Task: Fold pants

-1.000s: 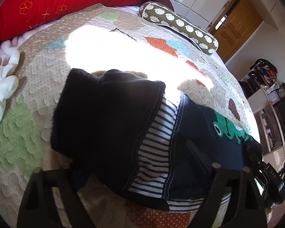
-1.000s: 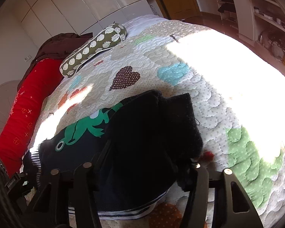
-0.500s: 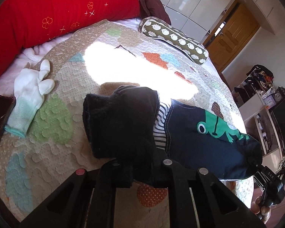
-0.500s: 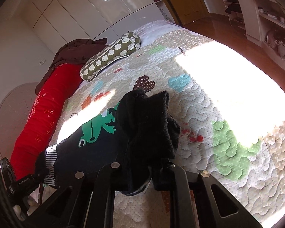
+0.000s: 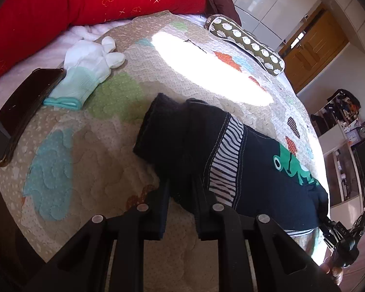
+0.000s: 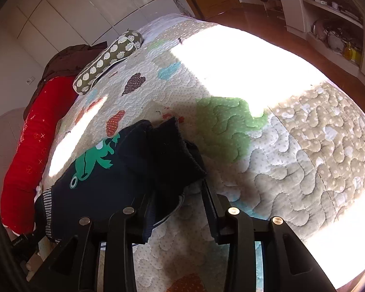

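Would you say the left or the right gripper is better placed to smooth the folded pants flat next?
Probably the right gripper: its fingers stand apart and look free beside the pants. The left gripper is pinching the dark fabric at the fold, so it would have to let go first.

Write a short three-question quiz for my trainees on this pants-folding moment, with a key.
1. True or false: the left gripper has cloth of the pants between its fingers.
2. Multiple choice: what is printed on the pants? A) a green frog B) a red car C) a yellow star
3. Fill in: the white glove lies on the quilt beside a dark ____.

Key:
1. True; the right gripper also has cloth between its fingers.
2. A, the frog.
3. Phone.
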Demonstrator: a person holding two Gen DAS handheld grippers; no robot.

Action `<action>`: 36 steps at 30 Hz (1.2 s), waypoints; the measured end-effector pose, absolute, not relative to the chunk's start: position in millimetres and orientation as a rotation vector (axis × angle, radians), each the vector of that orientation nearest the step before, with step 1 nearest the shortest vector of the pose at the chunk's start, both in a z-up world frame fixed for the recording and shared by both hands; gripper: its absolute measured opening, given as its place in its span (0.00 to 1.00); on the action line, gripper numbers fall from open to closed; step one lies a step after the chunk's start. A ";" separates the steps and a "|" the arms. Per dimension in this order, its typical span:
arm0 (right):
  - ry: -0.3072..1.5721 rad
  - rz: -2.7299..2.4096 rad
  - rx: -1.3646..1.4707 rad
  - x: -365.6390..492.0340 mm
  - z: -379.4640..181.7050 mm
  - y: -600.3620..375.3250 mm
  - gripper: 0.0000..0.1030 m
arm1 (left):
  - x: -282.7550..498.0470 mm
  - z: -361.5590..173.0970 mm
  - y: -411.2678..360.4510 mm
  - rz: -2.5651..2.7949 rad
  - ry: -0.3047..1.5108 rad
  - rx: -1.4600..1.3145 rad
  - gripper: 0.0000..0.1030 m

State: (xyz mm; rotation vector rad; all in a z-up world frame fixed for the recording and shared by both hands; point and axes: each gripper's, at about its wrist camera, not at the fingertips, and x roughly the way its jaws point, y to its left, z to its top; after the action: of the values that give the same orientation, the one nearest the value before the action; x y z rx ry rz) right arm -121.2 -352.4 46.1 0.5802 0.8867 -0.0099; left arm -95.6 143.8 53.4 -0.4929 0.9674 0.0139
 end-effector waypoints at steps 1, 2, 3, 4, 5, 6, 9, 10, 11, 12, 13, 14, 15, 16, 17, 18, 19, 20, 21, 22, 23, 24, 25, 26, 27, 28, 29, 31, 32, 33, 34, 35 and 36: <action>0.867 0.000 0.584 -127.4 52.4 -351.9 0.44 | -102.0 59.9 148.3 0.022 0.947 -0.494 0.20; 0.850 0.030 0.594 -132.6 57.9 -349.7 0.44 | -108.2 67.4 151.1 0.029 0.923 -0.492 0.24; 0.838 0.076 0.606 -138.2 63.3 -345.1 0.44 | -114.1 75.0 152.8 0.031 0.898 -0.491 0.33; 0.835 0.136 0.617 -140.5 66.5 -337.4 0.44 | -118.9 82.1 153.1 0.032 0.874 -0.487 0.39; 0.847 0.214 0.635 -140.4 67.3 -327.5 0.44 | -122.8 88.2 151.9 0.032 0.855 -0.480 0.41; 0.873 0.303 0.664 -138.5 65.4 -315.0 0.44 | -125.9 92.9 149.5 0.029 0.841 -0.473 0.42; 0.975 0.491 0.758 -126.1 46.9 -275.7 0.44 | -128.3 101.0 136.0 -0.006 0.827 -0.461 0.42; 1.010 0.508 0.768 -121.0 39.6 -265.7 0.44 | -127.3 101.6 130.8 -0.025 0.832 -0.459 0.42; 1.040 0.508 0.773 -116.3 32.8 -258.2 0.44 | -126.4 101.4 125.5 -0.044 0.839 -0.457 0.42; 1.057 0.503 0.779 -112.4 27.5 -253.0 0.44 | -124.8 100.6 120.3 -0.060 0.847 -0.455 0.42; 1.070 0.496 0.783 -108.8 23.6 -249.5 0.44 | -123.4 99.7 115.9 -0.072 0.853 -0.451 0.42; 1.084 0.485 0.785 -105.5 20.3 -247.2 0.44 | -122.5 98.4 112.8 -0.082 0.859 -0.451 0.42; 1.100 0.467 0.784 -103.7 17.5 -246.4 0.44 | -121.4 96.8 110.6 -0.091 0.866 -0.453 0.42; 1.109 0.453 0.789 -103.3 15.3 -246.4 0.44 | -120.6 94.7 108.8 -0.099 0.873 -0.457 0.42; 1.105 0.446 0.799 -104.0 14.6 -247.5 0.44 | -120.2 92.1 107.4 -0.106 0.880 -0.464 0.42; 1.094 0.434 0.797 -103.1 17.1 -248.8 0.44 | -119.4 90.3 106.3 -0.112 0.884 -0.468 0.42; 1.079 0.414 0.785 -102.4 20.8 -249.3 0.44 | -119.0 88.7 105.0 -0.115 0.887 -0.469 0.42; 1.064 0.388 0.771 -101.3 23.6 -251.1 0.44 | -118.5 87.1 103.7 -0.118 0.890 -0.471 0.42; 1.054 0.358 0.768 -101.1 25.0 -253.9 0.44 | -118.0 85.7 102.4 -0.125 0.893 -0.473 0.42; 1.055 0.322 0.782 -100.2 23.1 -256.4 0.44 | -117.5 84.3 100.9 -0.133 0.899 -0.475 0.42; 1.059 0.300 0.815 -97.4 18.9 -259.6 0.43 | -117.3 82.5 99.3 -0.142 0.905 -0.481 0.42; 1.062 0.290 0.851 -95.5 14.1 -262.2 0.36 | -116.7 80.8 97.8 -0.156 0.910 -0.491 0.42; 1.066 0.280 0.869 -93.5 10.4 -263.6 0.28 | -115.8 79.5 95.6 -0.172 0.916 -0.502 0.42; 1.071 0.282 0.876 -93.0 7.9 -266.1 0.06 | -115.1 77.8 93.4 -0.186 0.925 -0.513 0.42; 1.062 0.292 0.887 -94.4 9.1 -267.4 0.05 | -114.8 76.0 91.3 -0.203 0.933 -0.525 0.42; 1.038 0.303 0.894 -95.4 13.2 -267.5 0.05 | -114.8 74.4 88.8 -0.225 0.941 -0.538 0.43; 1.013 0.315 0.890 -95.5 19.6 -266.2 0.04 | -114.8 72.9 85.9 -0.244 0.949 -0.547 0.44; 0.969 0.333 0.877 -96.2 31.8 -266.4 0.04 | -114.8 70.2 79.8 -0.275 0.958 -0.562 0.49; 0.955 0.342 0.870 -93.9 36.9 -265.2 0.04 | -114.4 68.5 76.6 -0.292 0.961 -0.572 0.50; 0.946 0.349 0.860 -90.5 41.3 -263.8 0.04 | -113.8 66.4 73.1 -0.312 0.967 -0.585 0.51; 0.939 0.354 0.852 -90.2 46.2 -263.6 0.04 | -112.5 64.4 69.1 -0.330 0.976 -0.596 0.52; 0.932 0.358 0.849 -90.7 50.9 -263.7 0.04 | -111.3 61.8 64.6 -0.346 0.986 -0.606 0.52; 0.925 0.364 0.849 -90.3 55.2 -264.5 0.04 | -110.2 59.4 59.5 -0.364 0.996 -0.613 0.52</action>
State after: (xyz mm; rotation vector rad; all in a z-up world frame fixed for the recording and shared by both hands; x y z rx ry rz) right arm -90.3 -264.5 55.2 0.8495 0.9250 0.3640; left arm -110.2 59.5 59.4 -0.6126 0.9957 -0.3640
